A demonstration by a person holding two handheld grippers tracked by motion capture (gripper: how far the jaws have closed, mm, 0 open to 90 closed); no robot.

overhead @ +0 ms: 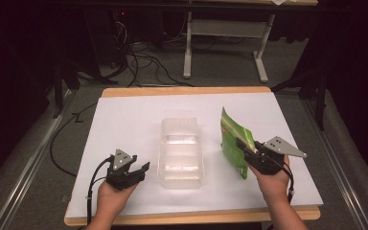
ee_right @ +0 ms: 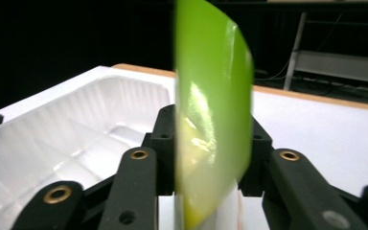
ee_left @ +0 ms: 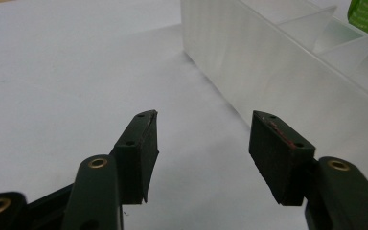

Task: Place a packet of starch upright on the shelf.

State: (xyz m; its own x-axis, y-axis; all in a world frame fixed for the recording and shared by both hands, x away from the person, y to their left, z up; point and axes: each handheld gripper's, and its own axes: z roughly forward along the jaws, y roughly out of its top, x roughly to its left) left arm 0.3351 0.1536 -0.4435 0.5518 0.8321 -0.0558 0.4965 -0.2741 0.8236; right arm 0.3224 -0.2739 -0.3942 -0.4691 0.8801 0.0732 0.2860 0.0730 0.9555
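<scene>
A clear plastic tray [overhead: 163, 143] with dividers lies in the middle of the white table top. A green snack packet [overhead: 231, 136] stands on edge just right of it. My right gripper [overhead: 247, 146] is at the packet's near end, and the right gripper view has the packet [ee_right: 215, 86] upright between parted jaws of that gripper [ee_right: 211, 120], which I read as open. The tray's wall [ee_right: 100, 96] lies to its left. My left gripper [overhead: 140, 163] rests open and empty on the table left of the tray; its view [ee_left: 203, 120] has the tray wall [ee_left: 249, 62] ahead to the right.
The white sheet [overhead: 124, 120] covers a wooden-edged table. Beyond its far edge are a white-legged desk [overhead: 188, 52], floor cables [overhead: 143, 62] and dark stands. Each gripper's cable trails off the near edge by a hand.
</scene>
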